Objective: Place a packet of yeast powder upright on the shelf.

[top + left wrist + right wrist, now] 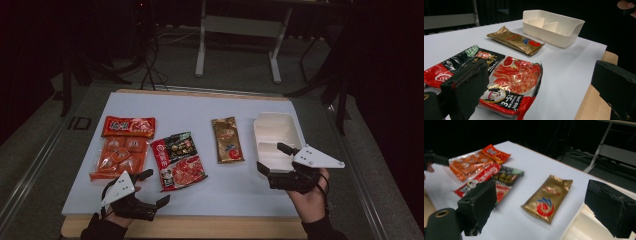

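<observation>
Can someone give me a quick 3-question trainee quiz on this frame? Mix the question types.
1. True or false: the gold packet lies inside the white divided box.
2. Which item lies nearest the left gripper?
A. the orange snack pack
B. the red and black sauce packet
C. the white divided box
3. Fill in: the right gripper hovers at the box's near end with its jaws ____.

Key: 1 false, it lies flat on the white table beside the box. 2 B. 3 open.
</observation>
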Demonstrator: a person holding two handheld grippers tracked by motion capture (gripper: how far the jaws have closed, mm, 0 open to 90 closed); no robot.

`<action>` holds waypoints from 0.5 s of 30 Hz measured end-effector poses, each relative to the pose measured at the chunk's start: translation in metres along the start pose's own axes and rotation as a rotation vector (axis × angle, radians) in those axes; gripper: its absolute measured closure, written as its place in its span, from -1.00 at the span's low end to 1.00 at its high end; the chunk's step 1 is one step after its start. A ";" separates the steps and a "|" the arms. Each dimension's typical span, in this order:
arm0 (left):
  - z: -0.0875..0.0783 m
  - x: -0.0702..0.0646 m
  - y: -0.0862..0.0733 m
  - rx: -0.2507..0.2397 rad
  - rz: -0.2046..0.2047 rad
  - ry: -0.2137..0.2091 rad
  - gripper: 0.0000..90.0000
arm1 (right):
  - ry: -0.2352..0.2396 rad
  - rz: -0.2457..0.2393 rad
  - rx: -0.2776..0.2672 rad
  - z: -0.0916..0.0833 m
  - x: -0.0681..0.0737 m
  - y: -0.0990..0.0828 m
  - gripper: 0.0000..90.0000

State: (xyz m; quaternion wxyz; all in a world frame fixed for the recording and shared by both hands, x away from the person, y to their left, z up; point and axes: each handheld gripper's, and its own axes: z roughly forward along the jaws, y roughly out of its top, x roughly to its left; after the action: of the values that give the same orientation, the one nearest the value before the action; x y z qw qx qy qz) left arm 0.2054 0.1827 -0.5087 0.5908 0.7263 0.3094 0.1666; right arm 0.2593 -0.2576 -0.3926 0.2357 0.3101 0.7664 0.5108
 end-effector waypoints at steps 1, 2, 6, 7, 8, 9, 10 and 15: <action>0.000 0.000 0.000 0.003 0.000 -0.001 -0.96 | -0.001 -0.001 0.004 0.003 -0.001 0.003 -0.76; 0.000 0.000 0.000 0.005 -0.002 -0.003 -0.96 | -0.011 -0.002 0.003 0.005 -0.002 0.005 -0.76; 0.001 0.001 -0.001 0.008 -0.008 -0.004 -0.96 | -0.005 0.013 0.030 0.017 -0.008 0.015 -0.76; 0.001 0.001 -0.001 0.008 -0.008 -0.004 -0.96 | -0.005 0.013 0.030 0.017 -0.008 0.015 -0.76; 0.001 0.001 -0.001 0.012 -0.005 -0.001 -0.96 | -0.012 0.019 0.033 0.020 -0.010 0.017 -0.76; 0.001 0.001 -0.001 0.007 -0.010 -0.004 -0.96 | -0.015 0.022 0.038 0.026 -0.014 0.021 -0.76; 0.001 0.001 -0.001 0.007 -0.010 -0.002 -0.96 | -0.018 0.029 0.035 0.029 -0.016 0.023 -0.76; 0.002 0.002 -0.001 0.021 -0.012 0.017 -0.96 | -0.015 0.044 0.031 0.045 -0.022 0.034 -0.77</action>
State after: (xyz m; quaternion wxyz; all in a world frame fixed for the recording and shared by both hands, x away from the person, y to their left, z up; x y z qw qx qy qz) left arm 0.2078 0.1828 -0.5107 0.5815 0.7292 0.3203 0.1659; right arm 0.3131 -0.2356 -0.3769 0.2254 0.3344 0.7653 0.5018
